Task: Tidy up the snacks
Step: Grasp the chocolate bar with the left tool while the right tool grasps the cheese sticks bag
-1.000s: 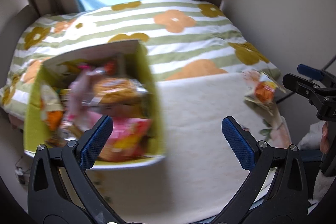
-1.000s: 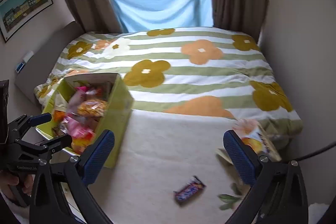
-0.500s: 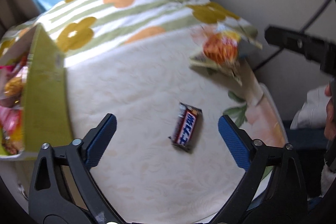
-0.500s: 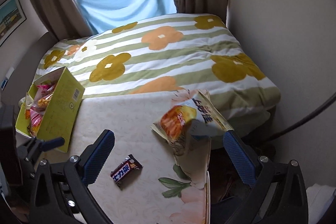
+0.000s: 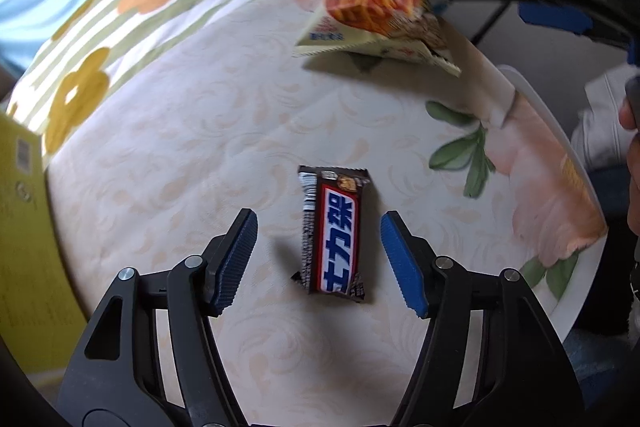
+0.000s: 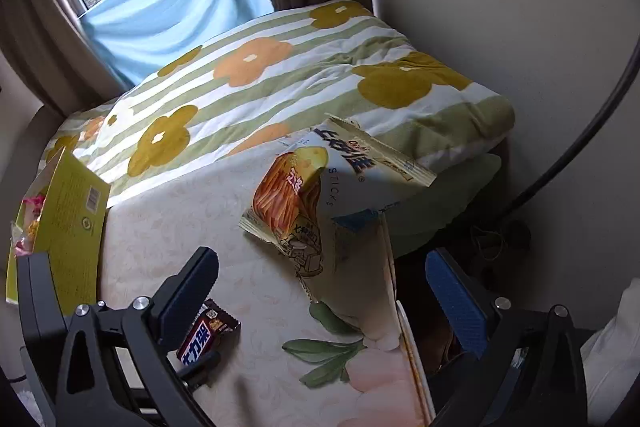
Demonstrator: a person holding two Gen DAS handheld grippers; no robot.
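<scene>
Left gripper (image 5: 318, 259) spread wide, straddling the chocolate bar (image 5: 334, 233), which lies flat on the bench (image 5: 200, 131); pads not touching the wrapper. Right gripper (image 6: 320, 287) also released, holding nothing, hovering near the chip bag (image 6: 304, 187). Bag sits at the bench's far right edge, its upper end propped on the flowered bedspread (image 6: 280, 75). Yellow snack box (image 6: 68, 219) stands at bench left, packets inside. Chocolate bar is well apart from the box, nearer the chip bag.
</scene>
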